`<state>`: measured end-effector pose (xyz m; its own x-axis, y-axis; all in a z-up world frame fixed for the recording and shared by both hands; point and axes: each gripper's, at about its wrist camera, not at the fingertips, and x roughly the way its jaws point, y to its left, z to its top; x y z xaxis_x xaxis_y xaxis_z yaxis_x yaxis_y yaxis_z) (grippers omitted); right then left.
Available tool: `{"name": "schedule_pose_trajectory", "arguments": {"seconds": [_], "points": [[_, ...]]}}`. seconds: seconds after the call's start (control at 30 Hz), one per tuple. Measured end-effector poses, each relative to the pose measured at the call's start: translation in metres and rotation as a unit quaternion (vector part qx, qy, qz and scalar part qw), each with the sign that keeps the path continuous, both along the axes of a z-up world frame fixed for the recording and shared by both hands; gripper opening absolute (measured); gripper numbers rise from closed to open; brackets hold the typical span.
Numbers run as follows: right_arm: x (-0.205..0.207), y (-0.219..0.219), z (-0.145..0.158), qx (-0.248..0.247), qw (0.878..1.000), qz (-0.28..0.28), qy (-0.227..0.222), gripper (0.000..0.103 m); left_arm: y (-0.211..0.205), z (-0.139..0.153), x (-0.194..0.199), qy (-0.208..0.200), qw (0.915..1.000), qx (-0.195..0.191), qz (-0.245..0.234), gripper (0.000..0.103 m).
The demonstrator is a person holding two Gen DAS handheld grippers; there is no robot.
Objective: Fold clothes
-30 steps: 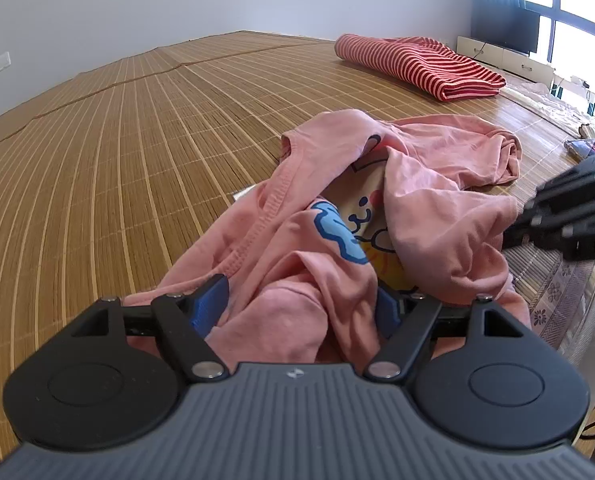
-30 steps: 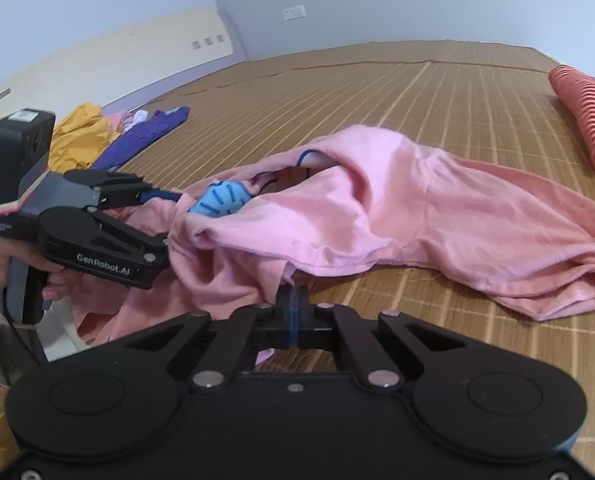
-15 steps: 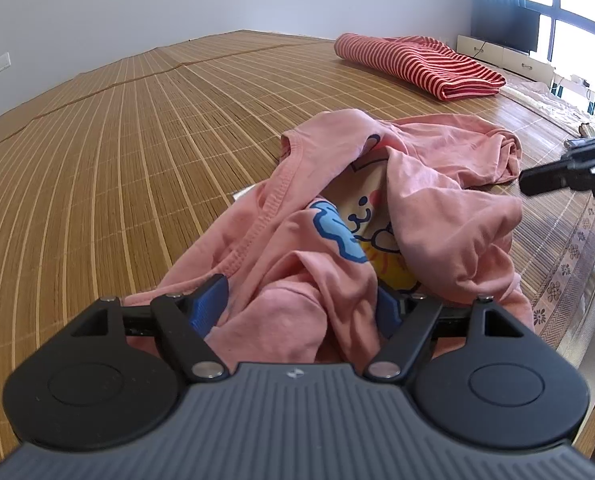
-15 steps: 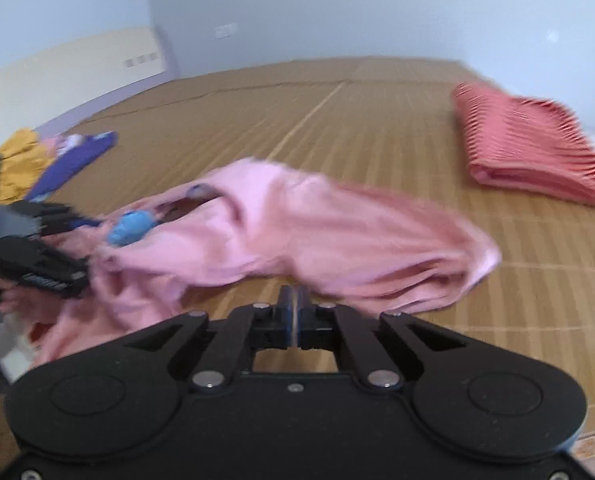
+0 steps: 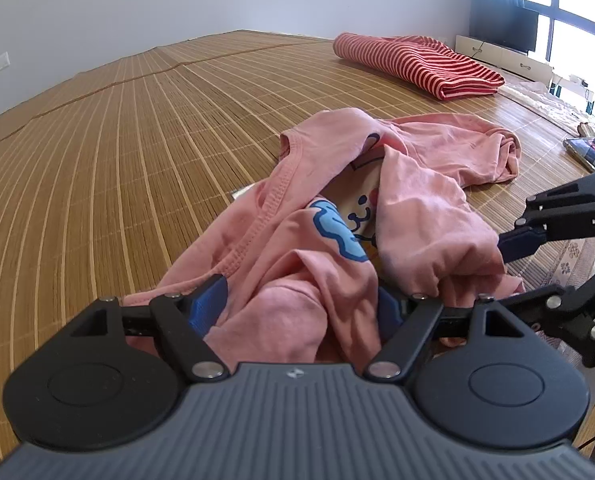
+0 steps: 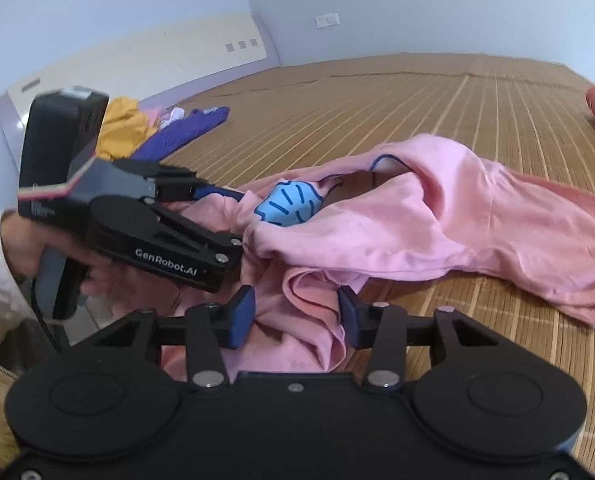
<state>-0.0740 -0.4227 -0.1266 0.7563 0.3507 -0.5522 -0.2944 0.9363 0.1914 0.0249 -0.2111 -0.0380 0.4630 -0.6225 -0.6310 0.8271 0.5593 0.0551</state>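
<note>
Though crumpled, pink shirt (image 5: 337,216) between both tongs (image 5: 301,308) (image 6: 293,316)

Surface: bamboo mat (image 5: 137,152), slatted, tan, covering a bed; a seam runs across it toward the far wall. Patterned fabric edge (image 5: 569,256) shows beyond the mat's right side.

On the mat:
- pink shirt (image 5: 417,200), crumpled, near edge, blue-and-yellow print partly exposed.
- striped garment (image 5: 417,60), red, folded, far right corner, well apart from the shirt.
- phone (image 5: 587,152), flat, at right edge.
- yellow cloth (image 6: 123,128) and purple cloth (image 6: 185,132), heaped together near the headboard (image 6: 137,60).
</note>
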Motion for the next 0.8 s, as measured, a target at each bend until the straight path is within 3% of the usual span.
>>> {"name": "schedule_pose_trajectory", "arguments": {"seconds": [0.1,0.13,0.17,0.2,0.63,0.73,0.8], "points": [[0.0,-0.008,0.002,0.007,1.0,-0.005,0.007,0.048,0.0,0.0,0.0,0.001,1.0,-0.001,0.0,0.08],[0.001,-0.013,0.002,0.013,1.0,-0.011,0.011,0.04,0.0,0.0,0.001,0.001,1.0,-0.001,0.0,0.08],[0.001,-0.017,0.002,0.019,1.0,-0.017,0.015,0.014,0.0,0.0,0.001,0.001,1.0,0.0,0.0,0.08],[0.0,-0.022,0.002,0.024,0.999,-0.022,0.019,0.009,0.0,0.0,0.001,0.001,1.0,0.0,0.0,0.08],[-0.053,-0.09,0.034,-0.004,0.985,-0.165,0.054,0.004,0.003,0.001,0.002,0.004,1.0,0.001,0.002,0.082],[-0.06,-0.089,0.025,-0.044,0.977,-0.19,0.084,0.004,0.006,0.002,0.005,0.002,0.9999,0.002,0.011,0.083],[-0.062,-0.091,0.02,-0.039,0.975,-0.193,0.101,0.004,0.008,0.003,0.008,0.009,0.9998,-0.001,0.015,0.083]]}}
